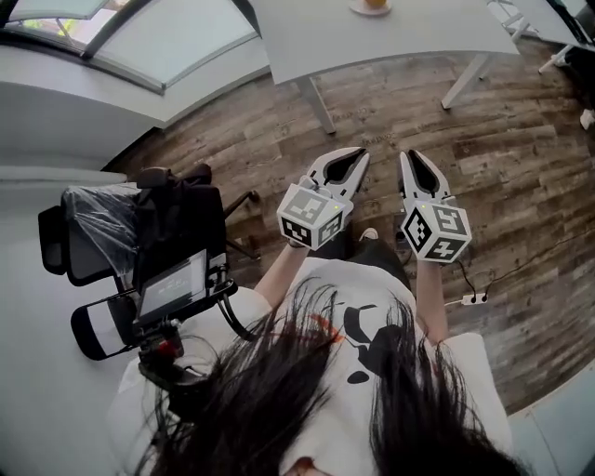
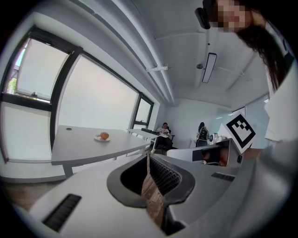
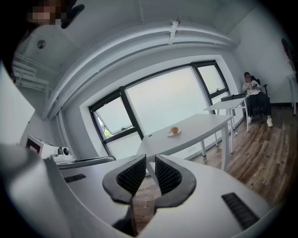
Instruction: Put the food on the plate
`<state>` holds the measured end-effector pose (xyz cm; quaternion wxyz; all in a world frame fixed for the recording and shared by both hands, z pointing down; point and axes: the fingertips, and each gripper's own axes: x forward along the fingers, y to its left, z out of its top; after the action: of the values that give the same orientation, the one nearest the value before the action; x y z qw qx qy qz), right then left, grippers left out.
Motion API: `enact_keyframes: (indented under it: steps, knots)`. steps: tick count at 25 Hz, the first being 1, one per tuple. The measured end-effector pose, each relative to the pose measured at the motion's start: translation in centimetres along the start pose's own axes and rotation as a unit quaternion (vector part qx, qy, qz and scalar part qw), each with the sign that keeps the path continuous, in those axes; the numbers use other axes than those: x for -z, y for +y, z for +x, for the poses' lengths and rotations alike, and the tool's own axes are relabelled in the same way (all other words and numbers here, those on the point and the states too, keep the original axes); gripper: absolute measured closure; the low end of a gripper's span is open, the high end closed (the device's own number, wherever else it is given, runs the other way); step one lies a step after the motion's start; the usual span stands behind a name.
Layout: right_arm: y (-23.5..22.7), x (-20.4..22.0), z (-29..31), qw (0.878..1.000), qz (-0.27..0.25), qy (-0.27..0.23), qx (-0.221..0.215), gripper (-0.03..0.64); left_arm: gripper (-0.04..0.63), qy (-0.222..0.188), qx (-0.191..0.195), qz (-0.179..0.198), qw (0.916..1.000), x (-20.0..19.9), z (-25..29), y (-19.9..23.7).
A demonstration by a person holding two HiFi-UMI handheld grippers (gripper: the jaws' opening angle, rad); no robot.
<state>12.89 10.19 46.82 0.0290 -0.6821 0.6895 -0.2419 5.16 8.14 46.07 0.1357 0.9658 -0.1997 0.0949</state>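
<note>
The left hand-held gripper is in the middle of the head view, held out over the brown wooden floor. Its two jaws are closed up tight. Nothing is between them.

A bit to the right, at the very top edge of the head view, is the small round orange piece of food. It sits on a small white plate. The plate is on a long pale grey bench. The bench is well apart from both grippers. In the left gripper view the food is left of the middle. In the right gripper view it is just above the middle. So it looks like the food is on the plate already.

Right of that in the head view is the right hand-held gripper. Its jaws are closed too, and it holds nothing.

The food is too far off to tell what it is. It could be a fruit or a little bun. I think it is light, because it is small. It is round, so it may roll if it gets bumped. It may be soft, so a hard squeeze could squash it. The best place to take hold would be round its middle, one jaw on each side, with a gentle squeeze. The jaws would need to open wide first.
</note>
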Motion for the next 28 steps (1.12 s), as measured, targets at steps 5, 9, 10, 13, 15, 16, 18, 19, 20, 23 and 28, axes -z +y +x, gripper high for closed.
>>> enact_keyframes:
  steps: [5,9,10,13,15,16,18,19,20,23,28]
  knots:
    - [1.8,1.5,-1.2,1.0,0.017,0.002,-0.024,0.549,0.59,0.002,-0.024,0.006,0.9997,0.3,-3.1,-0.8]
    - [3.3,2.0,-1.7,0.999,0.019,0.0,-0.031,0.549,0.589,0.006,-0.027,0.009,0.9996,0.6,-4.4,-0.7]
    - [3.4,2.1,-1.9,0.999,0.019,0.0,-0.03,0.549,0.589,0.006,-0.025,0.009,0.9996,0.6,-4.4,-0.9]
    - [3.4,2.2,-2.5,1.0,0.019,-0.002,-0.024,0.549,0.589,0.009,-0.013,0.011,0.9998,0.8,-4.5,-1.6]
    - [3.5,2.2,-2.9,1.0,0.02,-0.006,-0.019,0.549,0.59,0.011,-0.004,0.014,0.9998,1.0,-4.8,-2.2]
    - [3.7,2.3,-3.1,1.0,0.021,-0.008,-0.017,0.549,0.589,0.012,0.001,0.016,0.9998,1.0,-5.0,-2.4]
    - [4.3,2.5,-3.5,1.0,0.021,-0.01,-0.012,0.549,0.591,0.011,0.011,0.019,0.9997,1.0,-5.6,-2.7]
    - [4.6,2.7,-3.5,1.0,0.021,-0.011,-0.01,0.549,0.589,0.01,0.015,0.021,0.9996,0.9,-5.9,-2.7]
    - [5.1,2.8,-3.6,1.0,0.021,-0.012,-0.008,0.549,0.589,0.008,0.018,0.021,0.9996,0.9,-6.4,-2.6]
    - [7.3,3.6,-3.9,1.0,0.021,-0.013,-0.001,0.549,0.59,0.006,0.024,0.021,0.9995,1.0,-8.6,-2.0]
    - [14.3,5.5,-4.8,1.0,0.009,-0.019,0.007,0.551,0.589,-0.01,0.033,0.022,0.9992,1.1,-15.5,0.0]
